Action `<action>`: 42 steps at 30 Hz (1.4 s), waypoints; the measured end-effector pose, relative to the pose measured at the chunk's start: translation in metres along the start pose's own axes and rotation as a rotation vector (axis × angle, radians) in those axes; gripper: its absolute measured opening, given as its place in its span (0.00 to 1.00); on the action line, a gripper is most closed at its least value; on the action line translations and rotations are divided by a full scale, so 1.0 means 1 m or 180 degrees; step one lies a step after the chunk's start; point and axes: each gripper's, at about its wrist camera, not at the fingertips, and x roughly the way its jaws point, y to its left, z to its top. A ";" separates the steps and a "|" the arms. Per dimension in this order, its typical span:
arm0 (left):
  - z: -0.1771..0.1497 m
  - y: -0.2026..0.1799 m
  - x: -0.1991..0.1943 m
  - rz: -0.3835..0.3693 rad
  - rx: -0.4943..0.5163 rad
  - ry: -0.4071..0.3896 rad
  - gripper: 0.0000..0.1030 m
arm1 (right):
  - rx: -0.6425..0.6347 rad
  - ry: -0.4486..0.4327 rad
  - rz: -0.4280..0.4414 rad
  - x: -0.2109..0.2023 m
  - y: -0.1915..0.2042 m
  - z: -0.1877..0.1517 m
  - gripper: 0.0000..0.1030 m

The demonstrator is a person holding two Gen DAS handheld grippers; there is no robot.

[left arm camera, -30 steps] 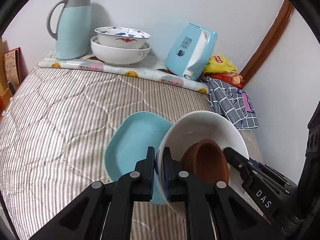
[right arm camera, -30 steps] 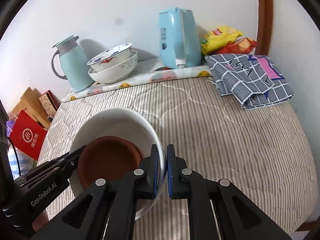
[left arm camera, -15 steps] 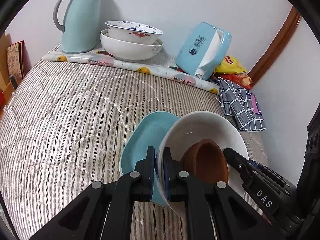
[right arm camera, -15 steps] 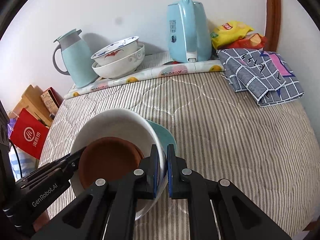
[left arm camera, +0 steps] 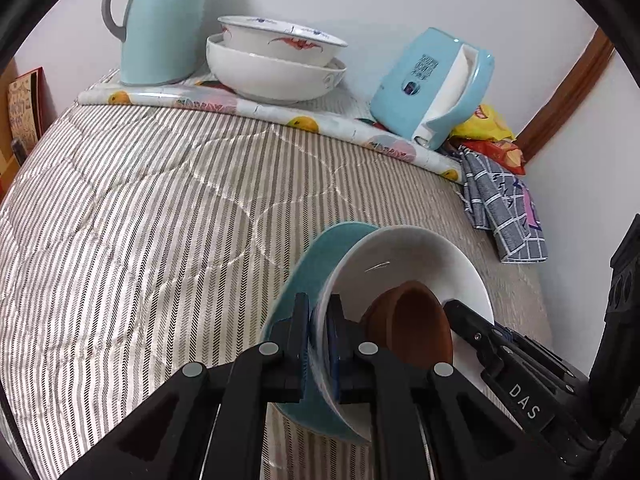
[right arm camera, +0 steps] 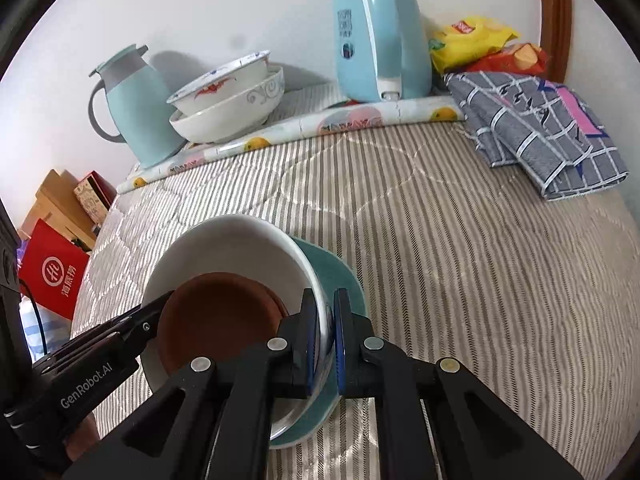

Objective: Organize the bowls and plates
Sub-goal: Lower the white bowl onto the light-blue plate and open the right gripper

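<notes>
A white bowl (left arm camera: 404,256) (right arm camera: 224,248) holds a small brown dish (left arm camera: 416,320) (right arm camera: 216,316). A teal plate (left arm camera: 320,256) (right arm camera: 340,280) lies under the bowl. My left gripper (left arm camera: 318,312) is shut on the bowl's left rim. My right gripper (right arm camera: 326,312) is shut on the opposite rim. The bowl seems slightly raised over the striped quilt (left arm camera: 140,208); whether it touches the plate I cannot tell. Two stacked bowls (left arm camera: 276,64) (right arm camera: 228,100) stand at the back on a fruit-print mat (left arm camera: 260,106).
A light blue thermos jug (left arm camera: 160,20) (right arm camera: 136,108) stands left of the stacked bowls, a blue kettle (left arm camera: 436,88) (right arm camera: 380,36) to their right. A checked cloth (right arm camera: 540,132) and snack bags (right arm camera: 488,44) lie at the back right near the wall.
Both grippers have carried the white bowl with the brown dish forward and to the right; the stacked bowls and kettle look closer, and less of the teal plate shows beside the bowl.
</notes>
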 end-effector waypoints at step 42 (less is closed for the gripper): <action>-0.012 0.000 -0.028 -0.0110 0.0010 -0.0020 0.34 | -0.0045 -0.0031 0.0043 -0.027 -0.006 -0.013 0.19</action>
